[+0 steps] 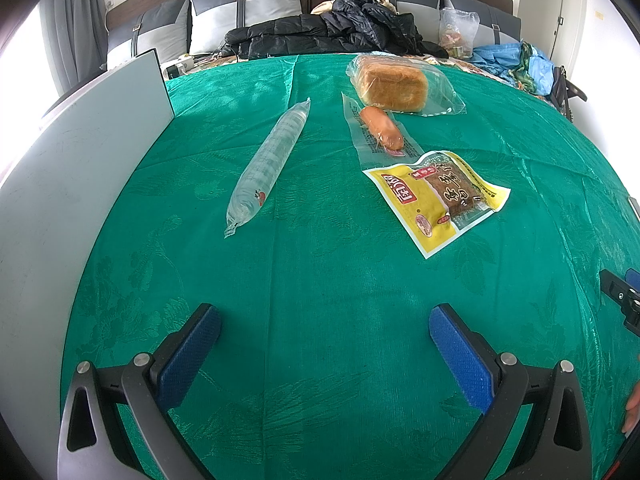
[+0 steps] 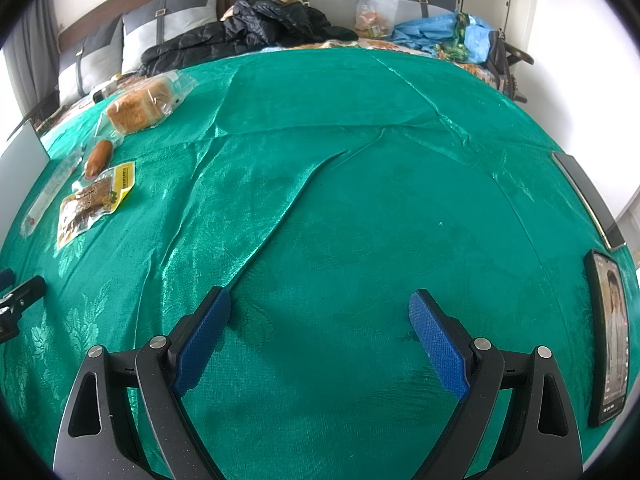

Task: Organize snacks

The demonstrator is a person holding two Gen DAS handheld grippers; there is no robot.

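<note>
both grippers sit at the bottom of their frames over bare green tablecloth [image 1: 320, 320], each spread wide and holding nothing: the left gripper [image 1: 325, 324] with blue pads [image 1: 188, 360], the right gripper [image 2: 320, 308] likewise in its own view. at the right edge of the right wrist view lies a phone [image 2: 610, 336] with its screen lit, and beyond it a dark flat slab [image 2: 588, 196].

further up, in the middle of the left wrist view, four snacks lie on the cloth. nearest is a yellow packet [image 1: 438, 196] right of centre; just above it, touching at the corner, a sausage in clear wrap [image 1: 380, 128]. left of these, apart, a long clear tube of wafers [image 1: 268, 164] (contents hard to make out) lies diagonally. farthest is a bagged bread loaf [image 1: 394, 84].

a grey board [image 1: 80, 184] fills the left edge. at the top, a black jacket [image 1: 320, 32] lies before the grey cushions [image 1: 244, 4].
</note>
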